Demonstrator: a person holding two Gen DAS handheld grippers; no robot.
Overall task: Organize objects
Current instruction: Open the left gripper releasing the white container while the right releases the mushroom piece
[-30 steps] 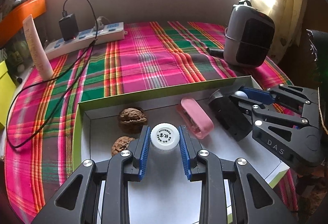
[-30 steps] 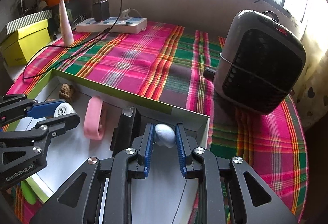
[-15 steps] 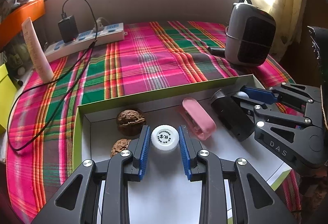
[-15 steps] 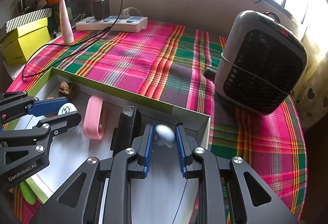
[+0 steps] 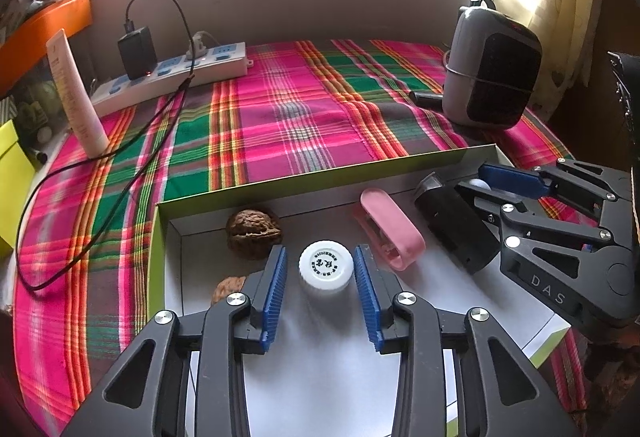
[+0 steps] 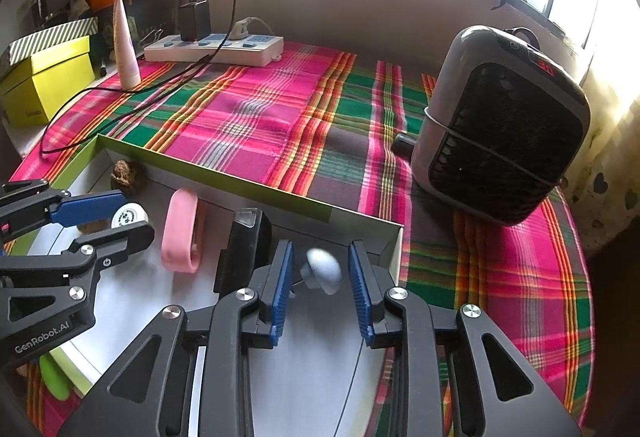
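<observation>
A shallow white box with green rim [image 5: 320,177] lies on the plaid cloth. In it stand a white-capped bottle [image 5: 326,270], two walnuts [image 5: 253,233], a pink clip [image 5: 392,233] and a black block [image 5: 456,233]. My left gripper [image 5: 320,269] is open, its blue pads a little apart from the bottle on both sides. My right gripper [image 6: 322,277] is open around a small white mushroom-shaped object [image 6: 323,270] at the box's right end. The bottle [image 6: 127,215], pink clip [image 6: 182,231] and black block [image 6: 243,249] also show in the right wrist view.
A grey heater [image 6: 500,125] stands right of the box. A power strip [image 5: 168,77] with charger and cable, a pink tube [image 5: 76,97] and a yellow box [image 6: 44,81] sit at the back left.
Both grippers have opened: the left let go of the white-capped bottle, the right let go of the small white object. Both objects now rest in the box.
</observation>
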